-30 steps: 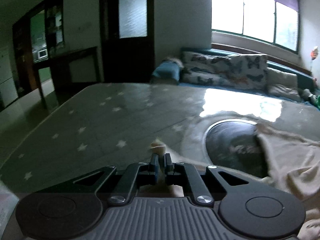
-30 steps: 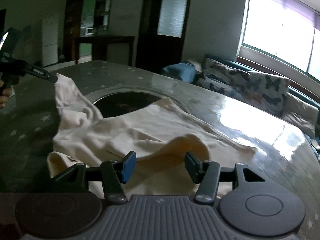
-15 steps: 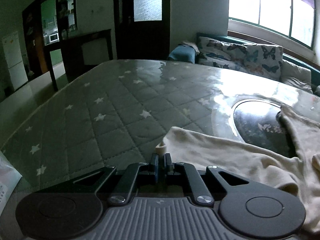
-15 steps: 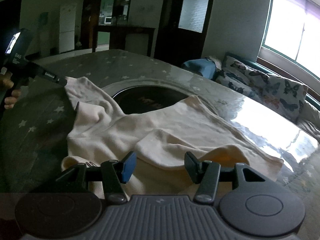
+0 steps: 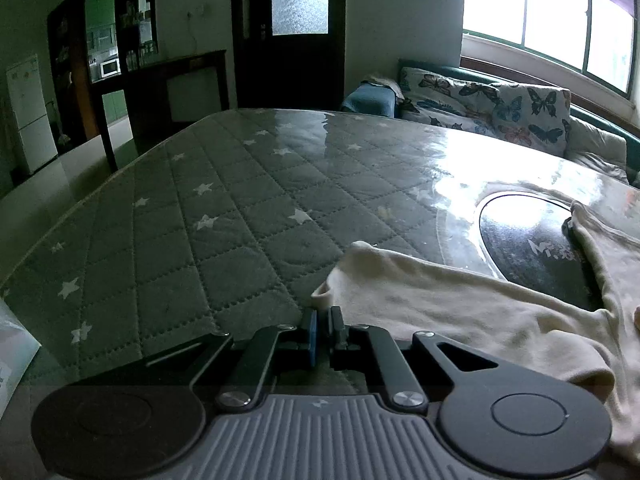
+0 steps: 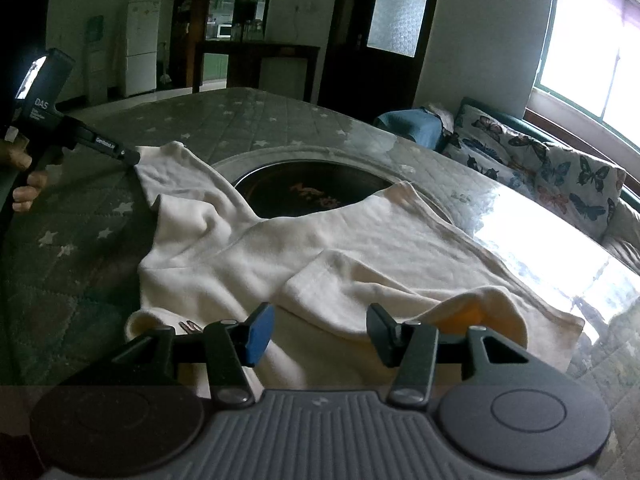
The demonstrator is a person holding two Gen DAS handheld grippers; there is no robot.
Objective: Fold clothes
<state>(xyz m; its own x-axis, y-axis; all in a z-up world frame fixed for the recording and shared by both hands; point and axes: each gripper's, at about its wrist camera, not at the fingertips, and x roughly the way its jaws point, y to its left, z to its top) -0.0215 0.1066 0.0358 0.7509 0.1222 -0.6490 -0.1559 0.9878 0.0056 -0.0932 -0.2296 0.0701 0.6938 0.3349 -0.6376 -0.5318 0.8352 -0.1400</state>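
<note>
A cream long-sleeved garment lies spread on the quilted, star-patterned table, partly over a dark round inset. My left gripper is shut on the end of the garment's sleeve, low over the table. The right wrist view shows that gripper at the far left, with the sleeve stretched out from its tip. My right gripper hovers over the near hem. Its jaws are closing, with a rumpled fold of cloth lying between and below the pads, which do not press on it.
A person's hand holds the left gripper's handle. A sofa with butterfly cushions runs along the table's far right side under the window. A dark door and a white fridge stand behind. Something white lies at the table's near left edge.
My left gripper came down and laid the sleeve out flat on the table. The raised fold in front of my right gripper sank and spread. The right jaws narrowed slightly.
</note>
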